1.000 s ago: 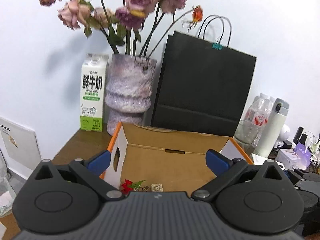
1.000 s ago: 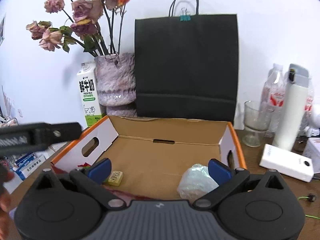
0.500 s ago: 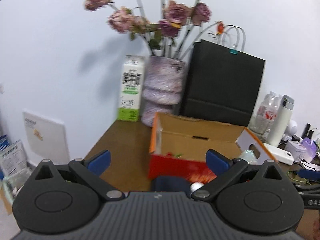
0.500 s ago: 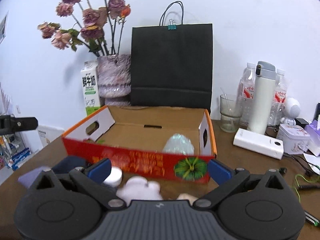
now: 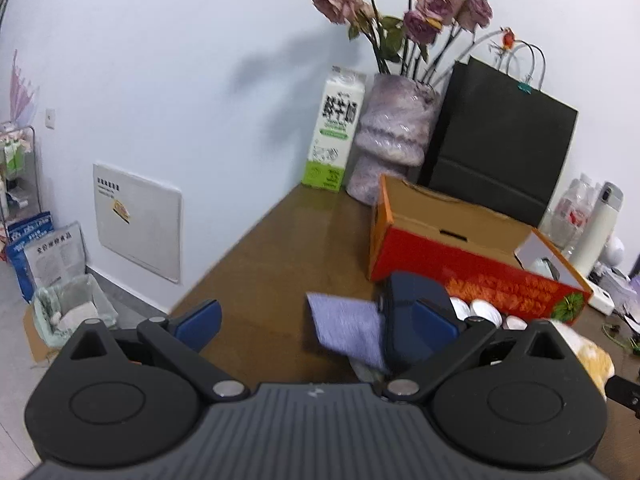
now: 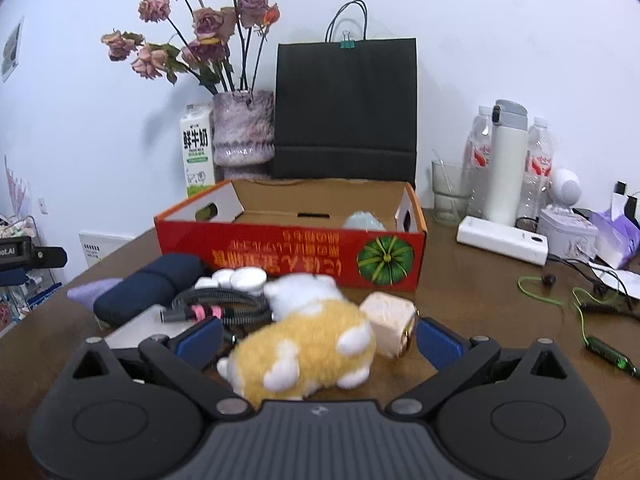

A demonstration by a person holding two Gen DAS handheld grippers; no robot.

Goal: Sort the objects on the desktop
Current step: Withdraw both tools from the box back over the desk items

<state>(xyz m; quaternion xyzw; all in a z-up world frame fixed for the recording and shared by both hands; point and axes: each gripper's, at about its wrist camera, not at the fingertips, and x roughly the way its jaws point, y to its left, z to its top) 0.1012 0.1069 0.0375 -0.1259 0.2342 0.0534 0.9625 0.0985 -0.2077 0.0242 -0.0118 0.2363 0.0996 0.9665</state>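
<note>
Over the brown table [image 6: 480,280] you are holding both grippers low and level. Your right gripper [image 6: 318,334] is facing the red cardboard box [image 6: 288,252] head-on, its blue fingers spread wide apart and gripping nothing, with the yellow-and-white plush toy [image 6: 308,344] lying between them on its side. Your left gripper [image 5: 316,322] is angling toward the table's left edge, its fingers equally wide and empty; the lilac cloth [image 5: 348,330] and the dark blue pouch [image 5: 416,304] are showing between them, the pouch lying over the cloth's right edge.

In front of the box, the loose things are sitting in a tight cluster: the pouch [image 6: 148,284], a coiled black cable with pink bands [image 6: 216,308], some white caps [image 6: 240,278] touching the box front, the plush, and a pale wrapped cube [image 6: 388,314] just beside the plush's right. Inside the box, a pale crumpled wrapper [image 6: 362,220] is resting near the right wall.

Compared with a second ago, both grippers are standing further back from the box: then they were looking down into it, and now its red front and the cluster before it are filling the view.
</note>
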